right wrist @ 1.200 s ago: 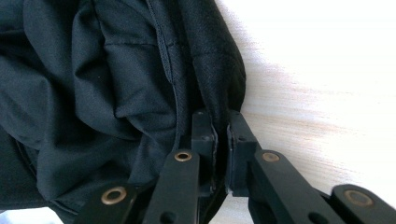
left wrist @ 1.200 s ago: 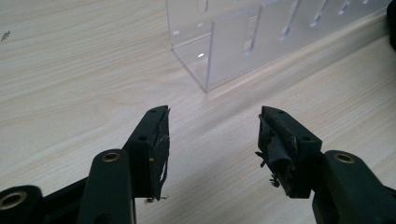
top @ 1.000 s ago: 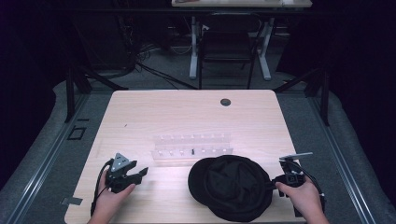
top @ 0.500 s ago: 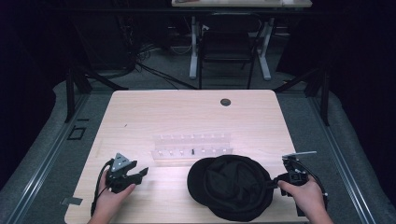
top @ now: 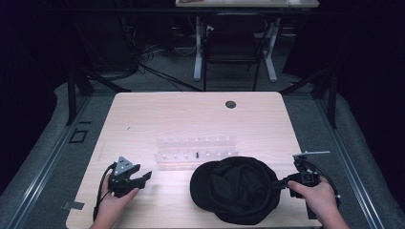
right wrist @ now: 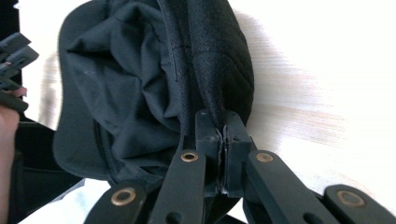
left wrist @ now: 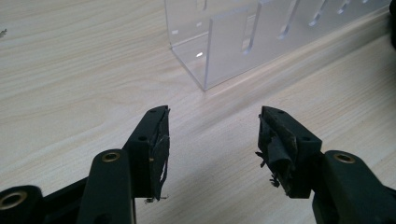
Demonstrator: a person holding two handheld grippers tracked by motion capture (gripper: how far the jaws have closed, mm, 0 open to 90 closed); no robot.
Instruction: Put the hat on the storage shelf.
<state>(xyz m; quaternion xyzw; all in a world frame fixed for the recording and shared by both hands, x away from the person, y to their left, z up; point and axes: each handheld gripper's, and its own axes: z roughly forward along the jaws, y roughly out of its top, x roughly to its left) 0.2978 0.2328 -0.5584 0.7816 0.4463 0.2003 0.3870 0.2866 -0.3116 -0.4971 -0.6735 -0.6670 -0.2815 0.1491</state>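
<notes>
The right gripper (right wrist: 223, 135), jaws just pressed together on the black cap's (top: 236, 188) rim, is lifting that edge off the table (top: 191, 119), cap hanging ahead of it; the left gripper (left wrist: 212, 140) is waiting spread, beside the clear rack (left wrist: 243, 42)

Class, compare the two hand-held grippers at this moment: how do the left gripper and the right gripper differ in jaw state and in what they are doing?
The left gripper has its jaws apart with only bare table between them; the right gripper has its jaws pressed together on the edge of the black cap. The left gripper holds nothing, near the clear rack; the right grips fabric. Both are black and hand-held.
</notes>
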